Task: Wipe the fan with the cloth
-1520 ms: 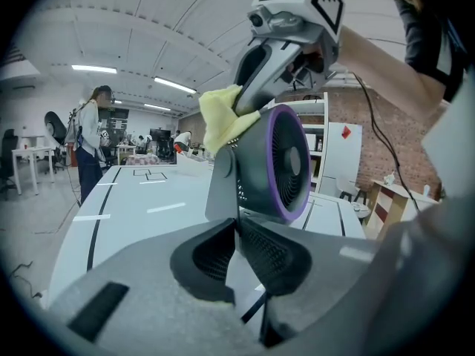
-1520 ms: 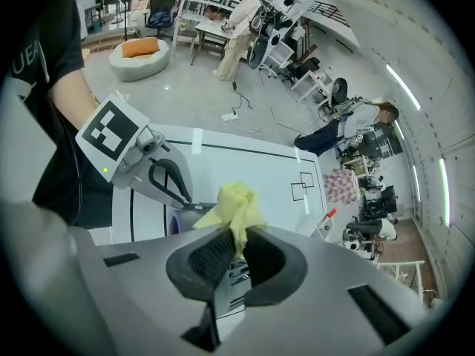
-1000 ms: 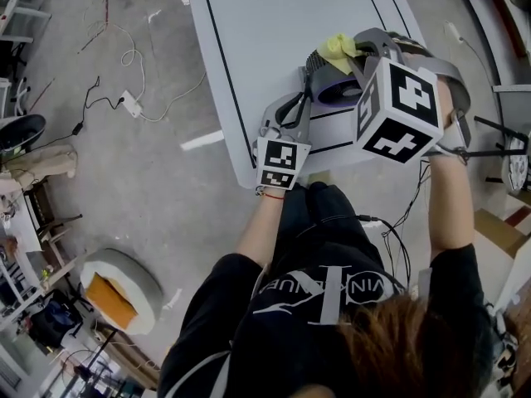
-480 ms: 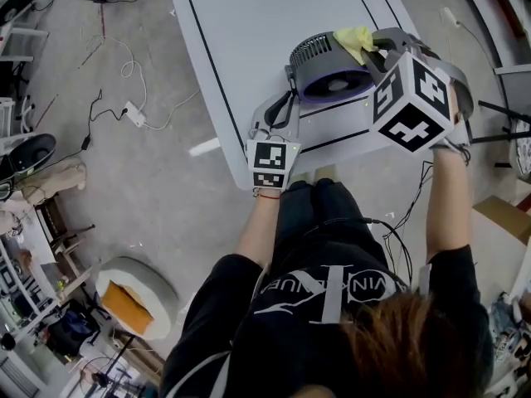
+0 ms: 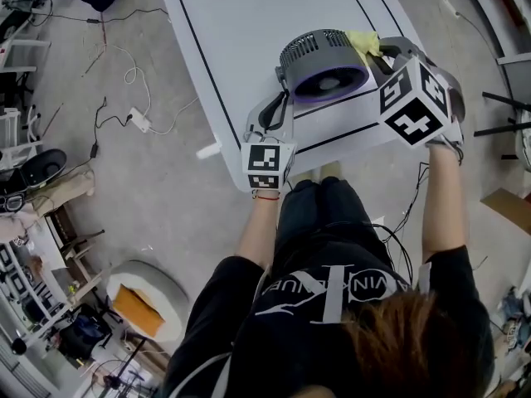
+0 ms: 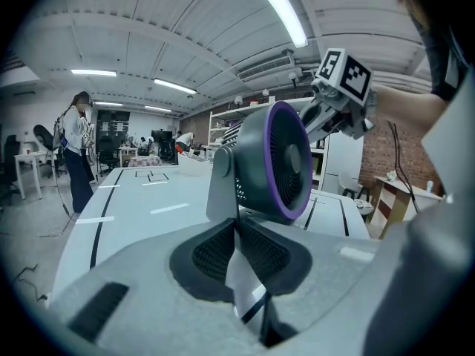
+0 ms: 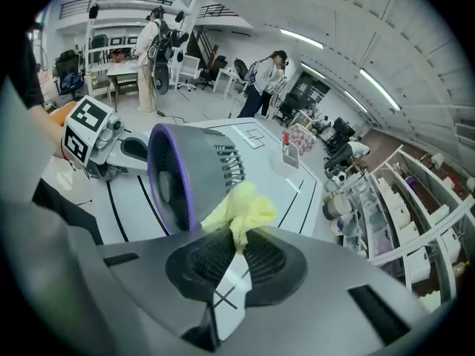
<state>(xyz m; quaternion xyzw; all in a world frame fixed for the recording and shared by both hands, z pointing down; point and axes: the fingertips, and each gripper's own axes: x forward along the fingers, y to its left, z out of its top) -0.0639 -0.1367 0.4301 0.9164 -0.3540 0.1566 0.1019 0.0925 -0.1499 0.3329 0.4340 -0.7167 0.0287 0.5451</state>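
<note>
Head view: the fan (image 5: 319, 60) stands near the front edge of the white surface (image 5: 241, 31), its purple-ringed face turned up towards me. My left tongs (image 5: 280, 99) reach in at its near-left side. My right tongs (image 5: 378, 51) are at its far-right side and carry the yellow cloth (image 5: 363, 41). A second ago the right tongs covered most of the fan, with the cloth at the housing's far-left edge. The cloth has since been drawn across the housing to its right flank and the purple face is uncovered. I judge this a wiping pass along the housing, at or close to its end. Left gripper view: my left tongs are narrow and closed on the foot of the fan's grey stand (image 6: 221, 188), with the fan head directly above them. I take this as the steadying hold while the other side wipes. The marker cube of the right tongs shows beyond the fan's rim. Right gripper view: my right tongs are pinched on a bunch of the cloth at their tips. The loose part of the cloth lies against the dark housing just behind the purple ring (image 7: 165, 176). In my assessment the front face and the rear grille have yet to be covered, and the next pass should start there.
</note>
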